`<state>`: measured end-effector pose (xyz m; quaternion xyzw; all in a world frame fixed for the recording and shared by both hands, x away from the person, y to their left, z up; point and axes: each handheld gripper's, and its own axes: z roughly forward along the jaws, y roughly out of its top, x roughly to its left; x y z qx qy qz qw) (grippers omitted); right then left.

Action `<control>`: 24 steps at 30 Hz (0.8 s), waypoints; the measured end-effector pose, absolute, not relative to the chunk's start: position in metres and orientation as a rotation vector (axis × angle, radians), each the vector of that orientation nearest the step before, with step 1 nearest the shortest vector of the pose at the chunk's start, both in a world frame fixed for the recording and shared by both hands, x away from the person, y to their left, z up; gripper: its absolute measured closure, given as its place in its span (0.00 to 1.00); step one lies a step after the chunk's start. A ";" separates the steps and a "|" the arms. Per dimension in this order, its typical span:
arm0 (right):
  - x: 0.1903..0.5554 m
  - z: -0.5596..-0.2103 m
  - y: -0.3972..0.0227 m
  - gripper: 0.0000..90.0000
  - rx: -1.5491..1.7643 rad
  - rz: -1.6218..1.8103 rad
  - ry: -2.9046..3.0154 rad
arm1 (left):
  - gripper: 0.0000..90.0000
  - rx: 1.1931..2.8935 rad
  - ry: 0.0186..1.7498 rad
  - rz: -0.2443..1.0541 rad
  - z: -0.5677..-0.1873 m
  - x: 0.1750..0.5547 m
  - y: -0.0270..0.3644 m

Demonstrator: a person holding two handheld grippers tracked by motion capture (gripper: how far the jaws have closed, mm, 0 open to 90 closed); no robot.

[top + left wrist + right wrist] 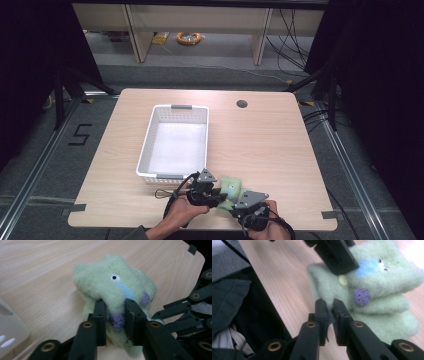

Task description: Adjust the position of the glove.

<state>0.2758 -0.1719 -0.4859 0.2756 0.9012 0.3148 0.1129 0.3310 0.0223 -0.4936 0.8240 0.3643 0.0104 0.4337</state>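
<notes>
Your left gripper [115,315] has its jaws pinched in on the green plush toy [115,285], its pile and a purple patch bulging between the pads. Your right gripper [330,307] is almost fully closed, nipping a thin dark scrap at the toy's edge. You have one toy, near the table's [270,145] front edge at about 4 o'clock from the one white basket [150,150], with two grippers on it

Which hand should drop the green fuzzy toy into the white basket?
Probably the left: its hand-held gripper pinches the green plush toy and sits nearer the white basket than the right one.
</notes>
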 end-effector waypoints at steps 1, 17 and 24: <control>0.275 -0.485 -0.172 0.95 0.808 0.929 2.639 | 0.87 2.044 0.902 0.024 -0.492 0.331 0.023; 0.293 -0.451 -0.211 0.96 0.735 0.837 2.542 | 0.91 1.927 0.813 0.043 -0.472 0.288 0.013; 0.319 -0.459 -0.215 0.96 0.724 0.830 2.578 | 0.90 1.948 0.820 0.068 -0.483 0.297 0.002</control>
